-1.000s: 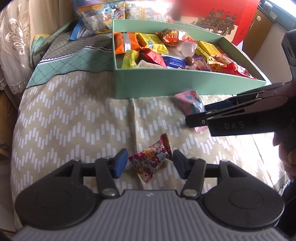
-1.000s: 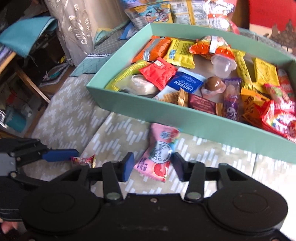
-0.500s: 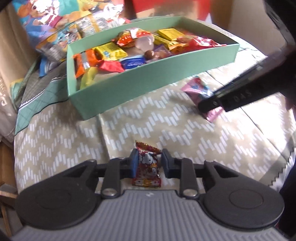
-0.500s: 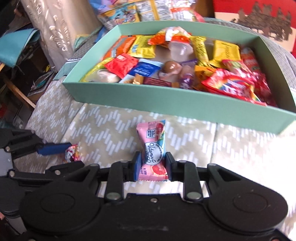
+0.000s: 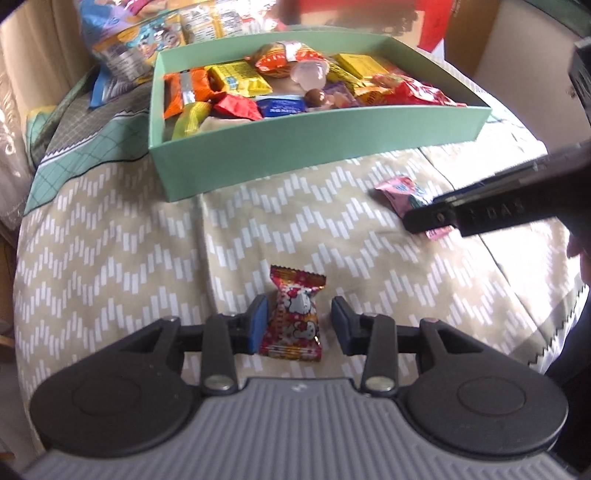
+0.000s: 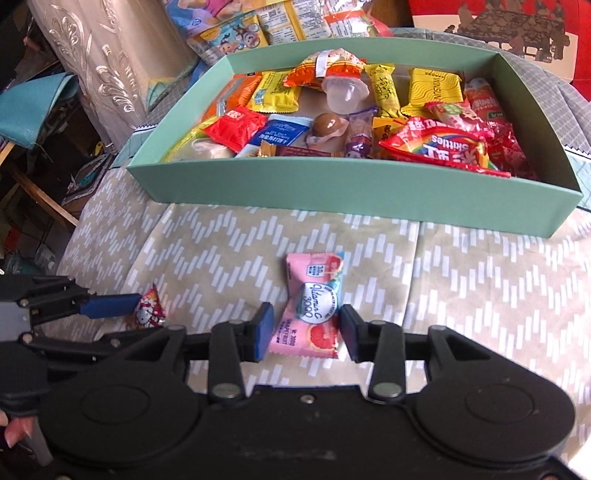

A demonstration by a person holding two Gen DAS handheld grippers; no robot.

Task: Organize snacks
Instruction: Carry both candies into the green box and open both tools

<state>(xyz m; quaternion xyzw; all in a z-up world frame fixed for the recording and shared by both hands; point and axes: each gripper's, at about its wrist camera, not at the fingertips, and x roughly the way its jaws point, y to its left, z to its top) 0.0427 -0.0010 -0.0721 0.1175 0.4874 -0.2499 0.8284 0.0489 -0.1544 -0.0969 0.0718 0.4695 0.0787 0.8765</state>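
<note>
A red cartoon-print candy lies on the zigzag cloth between the pads of my left gripper. Its jaws are opening, with a gap showing on the right side. A pink vitamin C candy lies between the pads of my right gripper, whose jaws are also opening and stand slightly off the wrapper. Both candies rest lengthwise in front of the mint green box, which holds several mixed snacks. The right wrist view shows the left gripper's blue fingertip beside the red candy.
Large snack bags lie behind the box, and a red carton stands at the back right. A curtain and clutter sit past the cloth's left edge. A hand holds the right gripper's handle.
Both grippers closed on their candies and turned them to lie straight along the fingers. Since half a second ago the jaws of both have parted from the wrappers.
</note>
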